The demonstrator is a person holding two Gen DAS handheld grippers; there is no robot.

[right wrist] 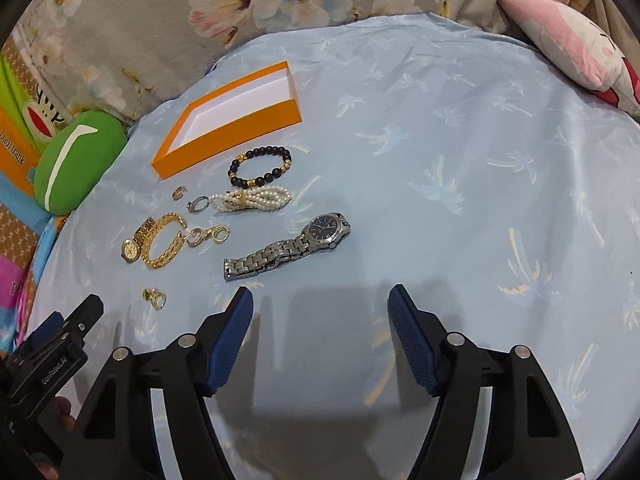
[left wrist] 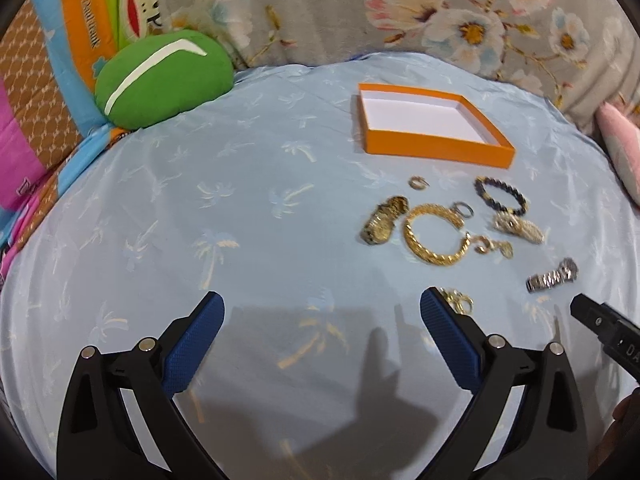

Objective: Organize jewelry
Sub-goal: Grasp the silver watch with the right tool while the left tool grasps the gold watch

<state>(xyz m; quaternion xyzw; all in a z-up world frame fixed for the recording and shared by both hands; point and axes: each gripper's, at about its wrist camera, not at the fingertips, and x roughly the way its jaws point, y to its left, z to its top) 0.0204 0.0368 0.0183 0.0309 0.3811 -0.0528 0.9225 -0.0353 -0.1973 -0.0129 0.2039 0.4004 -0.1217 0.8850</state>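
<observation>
A scatter of jewelry is laid out on a bed covered in pale blue cloth with a palm print, toward the far edge and just in front of an empty orange box (right wrist: 228, 120) with a white inside. Nothing has yet been placed in the box. Nearest the right tongs (right wrist: 320, 304) lies a silver watch (right wrist: 288, 246), stretched out flat. Beyond it a pearl bracelet (right wrist: 252, 200) and a dark bead bracelet (right wrist: 260, 166) are seen. Toward the left edge a gold chain bracelet (right wrist: 162, 240) lies touching a small gold watch (right wrist: 134, 242) and a clump of rings (right wrist: 208, 236). A loose gold ring (right wrist: 154, 298) sits apart, close to the left tongs (left wrist: 320, 312).

Both tongs are held apart above the cloth, with nothing between them; the right pair is set narrower than the left.

Several risks are judged likely. The soft, slippery cloth could be pinched with a thin piece, so that neighbours are dragged out of place. The flat watch band gives little to grip and could slide out. The touching gold pieces could be lifted together by mistake. Small rings could be flicked off the bed.
</observation>
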